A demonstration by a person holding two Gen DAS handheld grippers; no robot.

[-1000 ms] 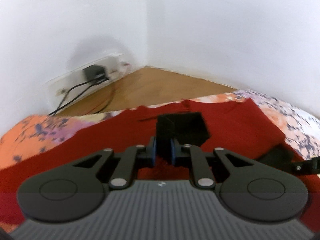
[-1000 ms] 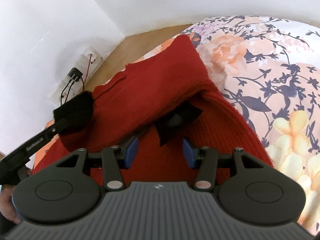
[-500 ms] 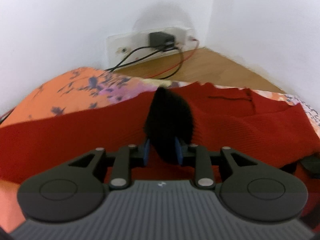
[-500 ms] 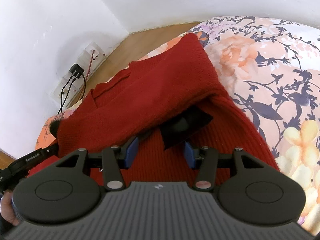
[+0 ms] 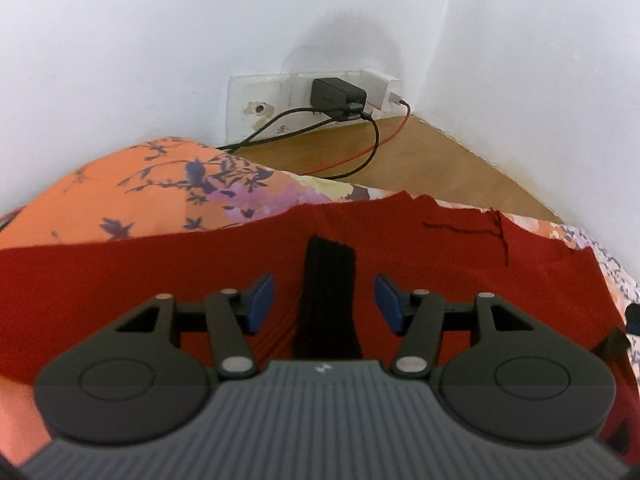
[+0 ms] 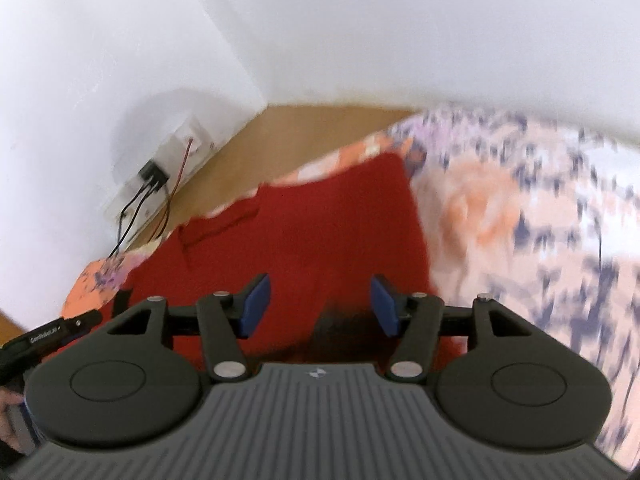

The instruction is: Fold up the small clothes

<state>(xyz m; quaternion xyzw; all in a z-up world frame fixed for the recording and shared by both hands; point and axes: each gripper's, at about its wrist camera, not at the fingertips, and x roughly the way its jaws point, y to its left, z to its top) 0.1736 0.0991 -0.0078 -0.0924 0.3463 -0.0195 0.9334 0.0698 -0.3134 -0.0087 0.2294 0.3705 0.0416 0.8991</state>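
The red sweater (image 5: 360,248) lies across the floral bed (image 5: 132,192), mid-frame. Its black cuff (image 5: 329,288) runs lengthwise between the left tongs (image 5: 324,300), spread wide and nearer. The right tongs (image 6: 320,304) gape wide too, holding nothing.

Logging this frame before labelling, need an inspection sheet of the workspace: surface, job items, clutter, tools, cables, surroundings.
Surface: floral bedsheet, orange and pink with dark sprigs.
Job's things: red knit sweater spread on the sheet; black cuff lies on the red knit.
Clutter: nothing seen.
Tools: left tool open, pads either side of the black cuff without touching; right tool open over the sweater, view blurred.
Cables: black charger plugged into the wall socket panel; black cable and red cable run across the floor.
Surroundings: white walls, room corner, wooden floor.
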